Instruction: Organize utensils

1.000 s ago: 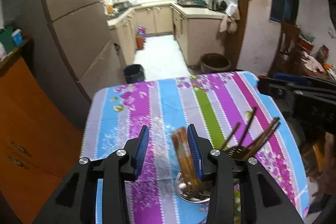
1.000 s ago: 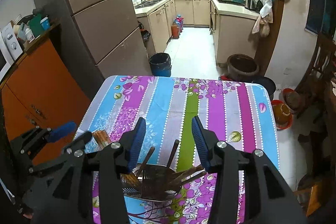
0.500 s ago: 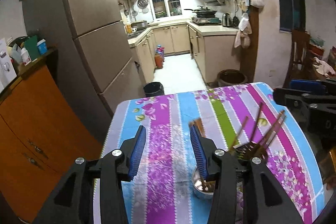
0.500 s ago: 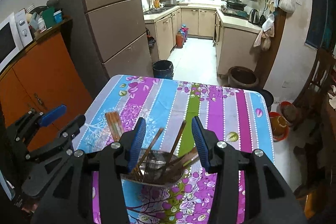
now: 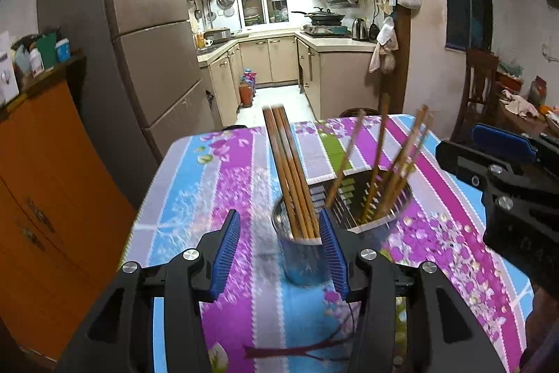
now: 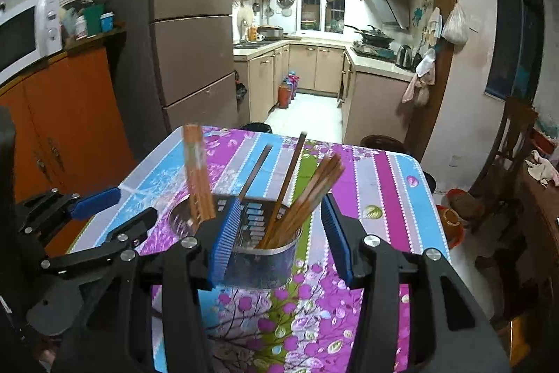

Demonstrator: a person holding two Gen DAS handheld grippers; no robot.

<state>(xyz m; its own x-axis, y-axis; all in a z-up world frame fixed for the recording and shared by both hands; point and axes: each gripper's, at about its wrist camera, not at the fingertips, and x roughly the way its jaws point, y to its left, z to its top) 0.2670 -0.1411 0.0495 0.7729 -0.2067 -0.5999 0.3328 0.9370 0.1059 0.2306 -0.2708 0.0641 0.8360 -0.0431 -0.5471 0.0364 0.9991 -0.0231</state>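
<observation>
A small steel cup [image 5: 304, 259] holds a bundle of brown chopsticks [image 5: 286, 170] and stands on the striped table. Right of it a slotted steel utensil holder [image 5: 370, 198] holds several loose chopsticks. My left gripper [image 5: 281, 254] is open, its blue pads either side of the cup without touching it. My right gripper [image 6: 277, 233] is open around the slotted holder [image 6: 265, 254], which holds several chopsticks [image 6: 307, 198]. The cup with the bundle [image 6: 197, 184] stands to its left, partly hidden by the pad.
The table [image 5: 216, 198] wears a flowered striped cloth. An orange cabinet [image 5: 45, 184] and a tall fridge [image 5: 146, 51] stand at the left. A wooden chair [image 6: 506, 163] stands at the right. The kitchen lies beyond the table's far edge.
Both grippers have tilted up and drawn back and lower toward table level. The chopstick bundle now stands upright in the small cup between the left jaws. Both grippers stay open.
</observation>
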